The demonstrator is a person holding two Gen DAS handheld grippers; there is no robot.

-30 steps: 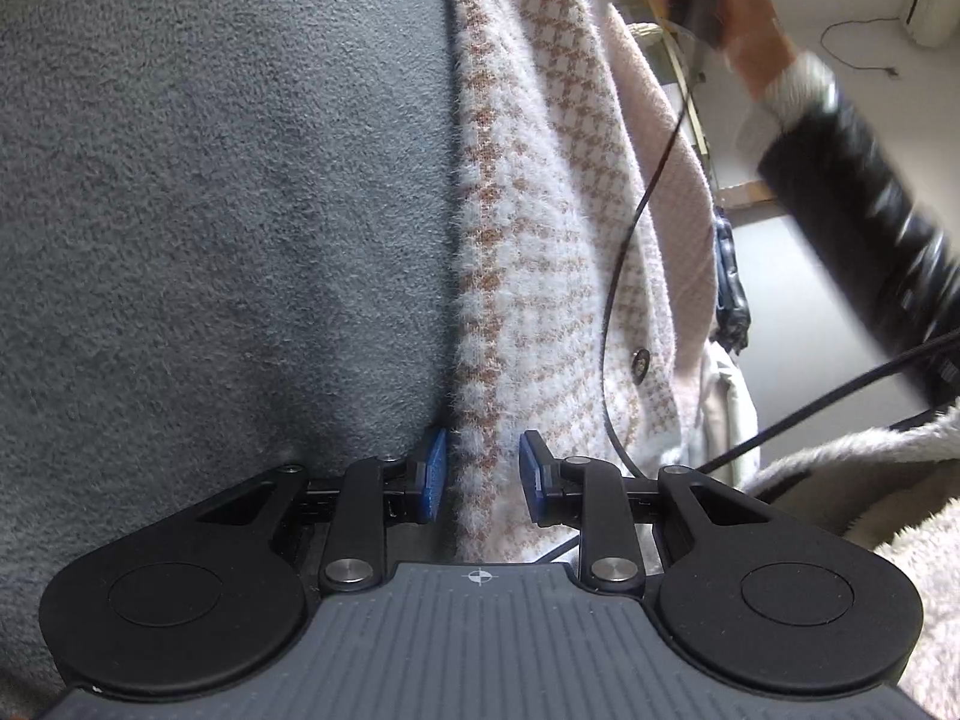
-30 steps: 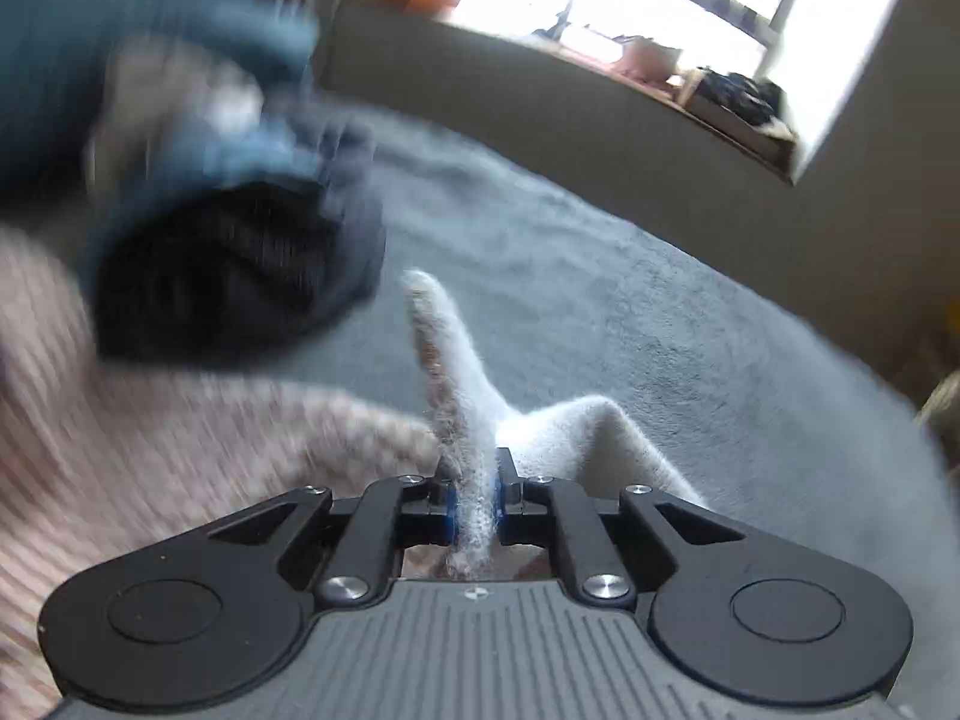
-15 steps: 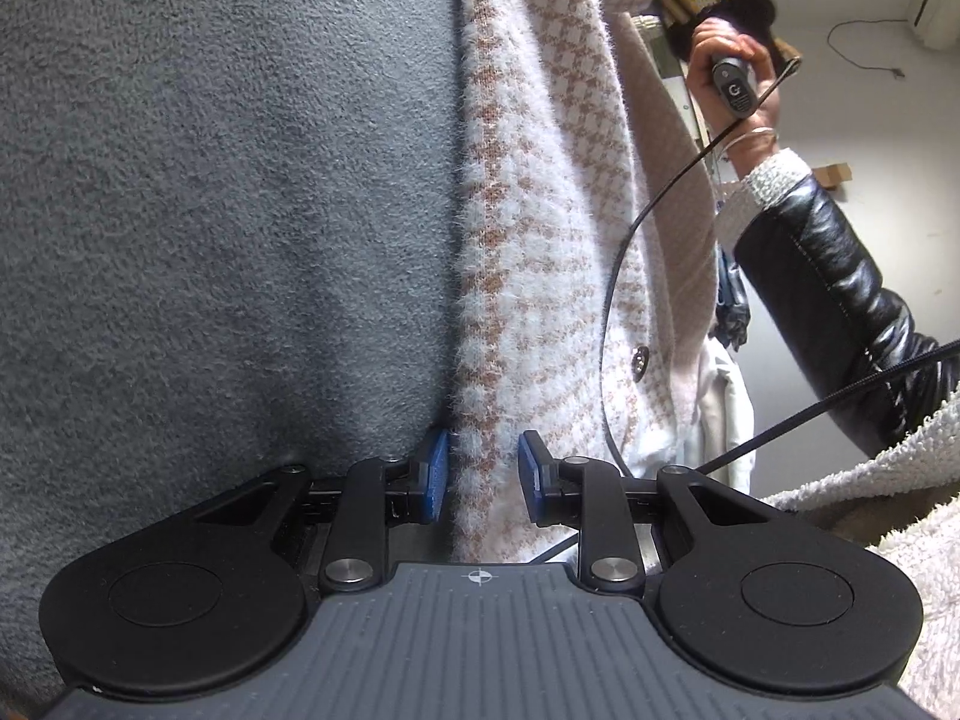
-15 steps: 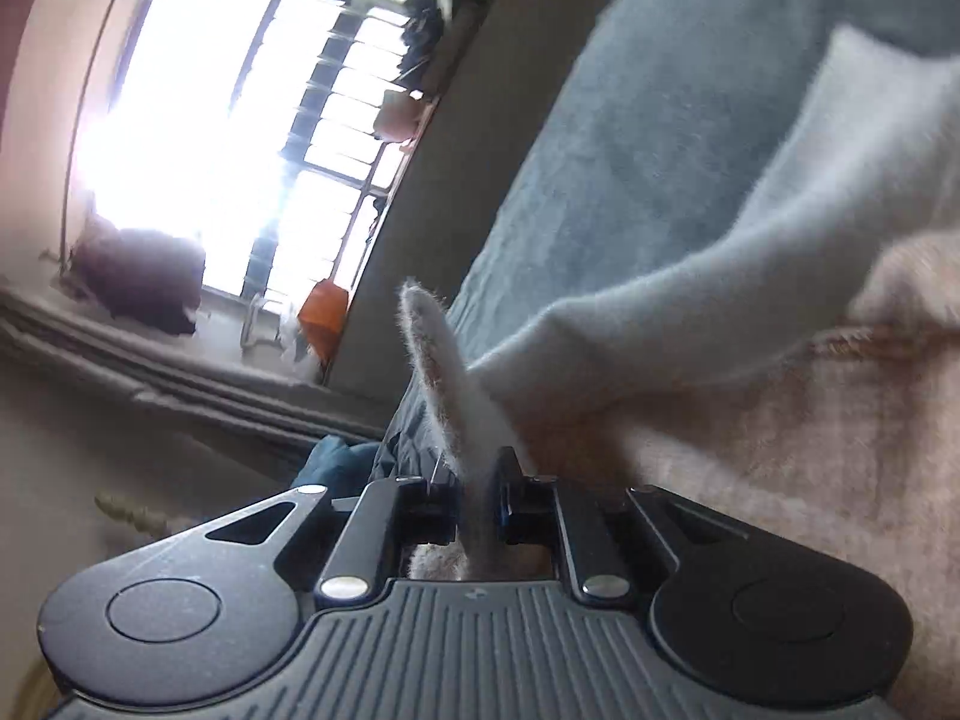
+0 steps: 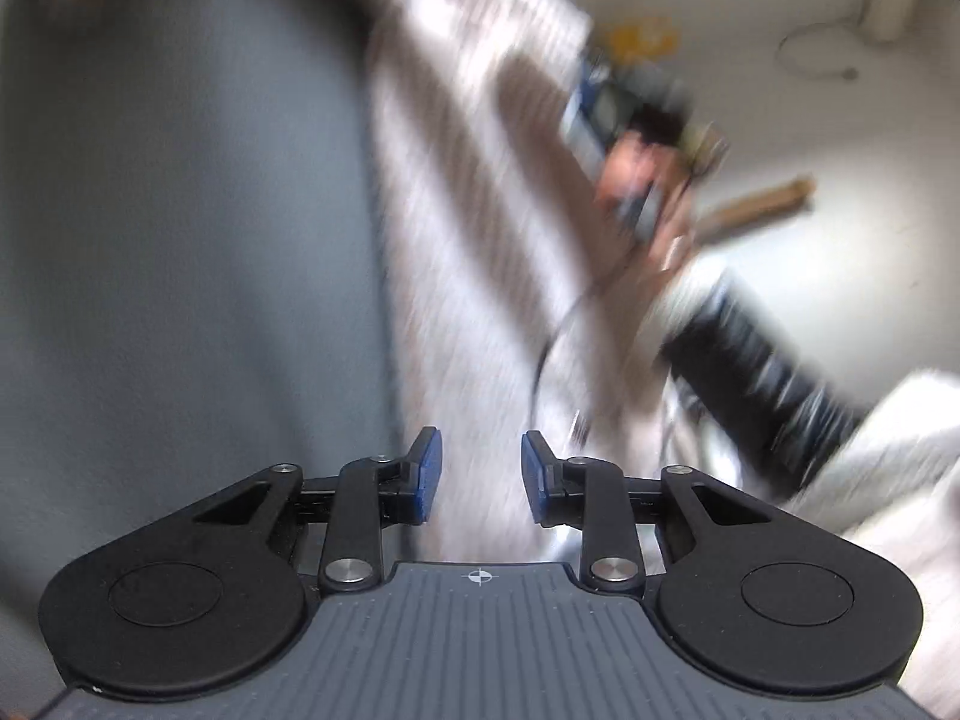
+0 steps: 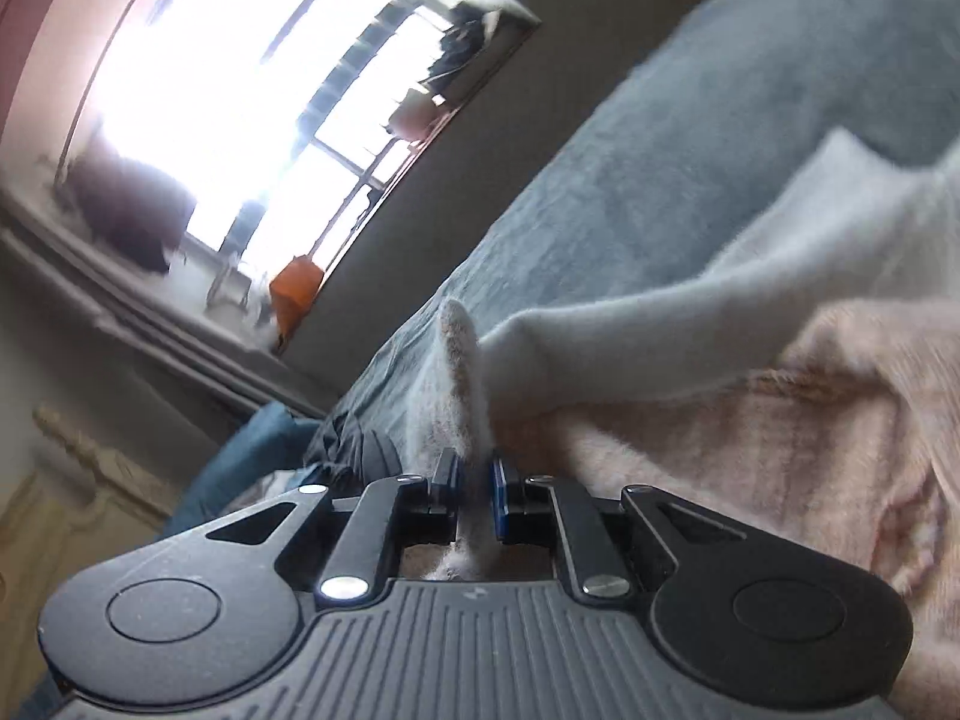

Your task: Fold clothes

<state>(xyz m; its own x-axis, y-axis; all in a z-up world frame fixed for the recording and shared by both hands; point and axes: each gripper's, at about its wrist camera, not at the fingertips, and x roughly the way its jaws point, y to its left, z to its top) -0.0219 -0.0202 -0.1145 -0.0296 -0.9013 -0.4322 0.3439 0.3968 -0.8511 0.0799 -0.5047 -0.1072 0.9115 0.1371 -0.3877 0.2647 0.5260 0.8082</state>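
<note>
A fluffy pink-and-white houndstooth jacket (image 5: 468,240) hangs blurred over the grey blanket (image 5: 180,240). My left gripper (image 5: 481,474) has the jacket's edge between its blue pads, and its jaws are opening a little. In the right wrist view my right gripper (image 6: 474,480) is shut on another fluffy edge of the jacket (image 6: 750,438), and a tuft (image 6: 459,348) sticks up past the pads. The jacket's pale lining (image 6: 720,276) drapes to the right. A person's hand (image 5: 642,192) in a black sleeve (image 5: 750,372) holds the right gripper high, blurred.
The grey blanket (image 6: 660,168) covers the bed. Blue and dark clothes (image 6: 252,450) lie at its far end, below a bright window (image 6: 240,90) with an orange object (image 6: 294,294) on the sill. A white fluffy garment (image 5: 900,450) lies at the right.
The left wrist view has swung upward and gone blurred, and its pads stand slightly wider. The right gripper tilted over half a second earlier and keeps its hold on the jacket edge.
</note>
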